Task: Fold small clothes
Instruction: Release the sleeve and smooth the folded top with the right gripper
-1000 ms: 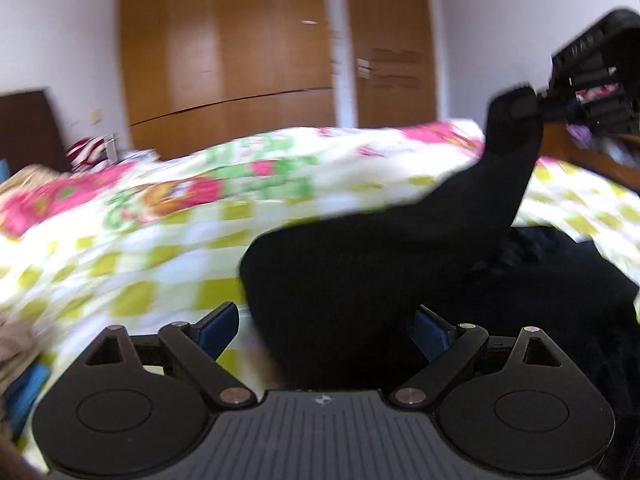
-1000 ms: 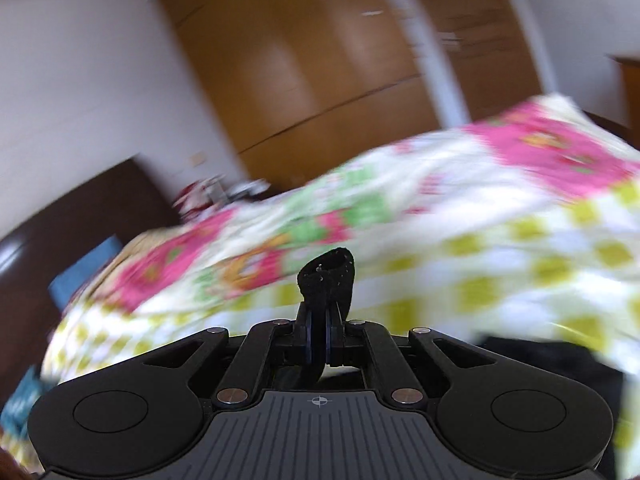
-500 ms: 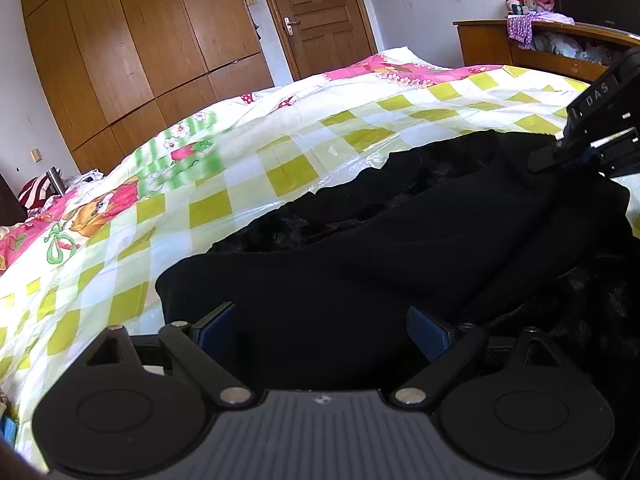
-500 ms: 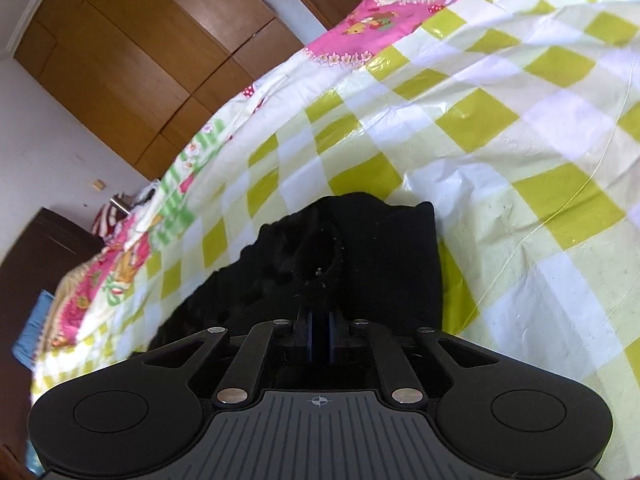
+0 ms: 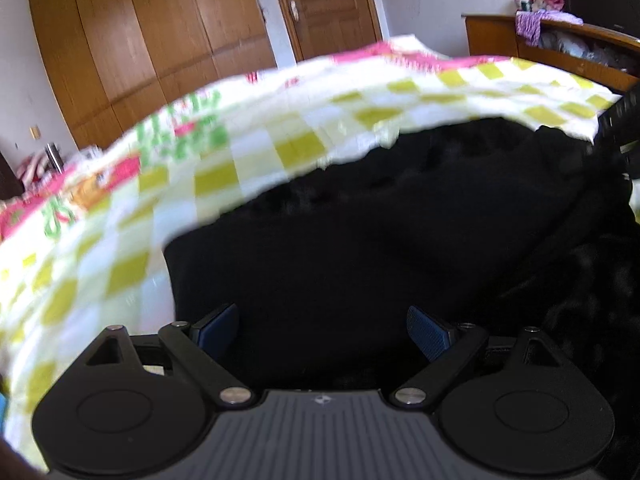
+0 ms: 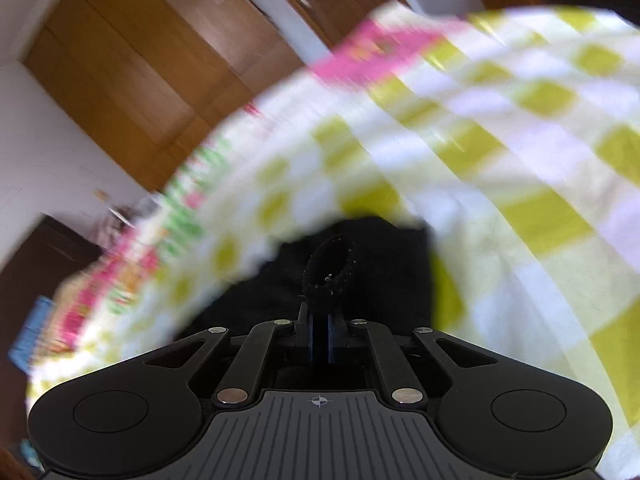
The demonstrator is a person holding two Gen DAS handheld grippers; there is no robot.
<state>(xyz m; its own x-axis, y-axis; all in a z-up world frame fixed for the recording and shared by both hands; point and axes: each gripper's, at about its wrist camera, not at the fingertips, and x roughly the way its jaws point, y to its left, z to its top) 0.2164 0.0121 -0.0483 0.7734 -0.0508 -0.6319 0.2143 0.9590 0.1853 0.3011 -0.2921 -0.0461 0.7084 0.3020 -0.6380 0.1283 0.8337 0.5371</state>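
Left gripper (image 5: 323, 330): jaws spread wide, blue pads (image 5: 428, 334) well apart, black fabric lying in the gap; neither pad presses on it, so nothing is gripped. Gripper body fills the 6 o'clock part of its own view.

Black garment (image 5: 380, 240): spread on the bed, from 6 o'clock up to the centre of the left view and off to 3 o'clock; one straight edge at about 8 o'clock. Deeper, rumpled dark folds at 4 o'clock.

Bed cover (image 5: 132, 264): white with yellow-green checks, pink and green prints at 9 to 10 o'clock; lies under the garment and runs from 7 o'clock round to 2 o'clock. Blurred.

Wardrobe (image 5: 140, 36): brown wood, 11 to 12 o'clock. Door (image 5: 328, 4): brown wood, 12 o'clock, just beside the wardrobe. Wooden bed frame (image 5: 560, 48): 2 o'clock, cluttered with small items too blurred to tell.

Right gripper (image 6: 320, 330): jaws all but together and closing, pinching a small raised fold of the black garment (image 6: 328, 268) that stands up just ahead of the pads, at the centre of the right view. Rest of the garment lies flat around it, 6 to 9 o'clock. In the left view part of this gripper (image 5: 620, 120) shows at 3 o'clock, at the garment's far edge
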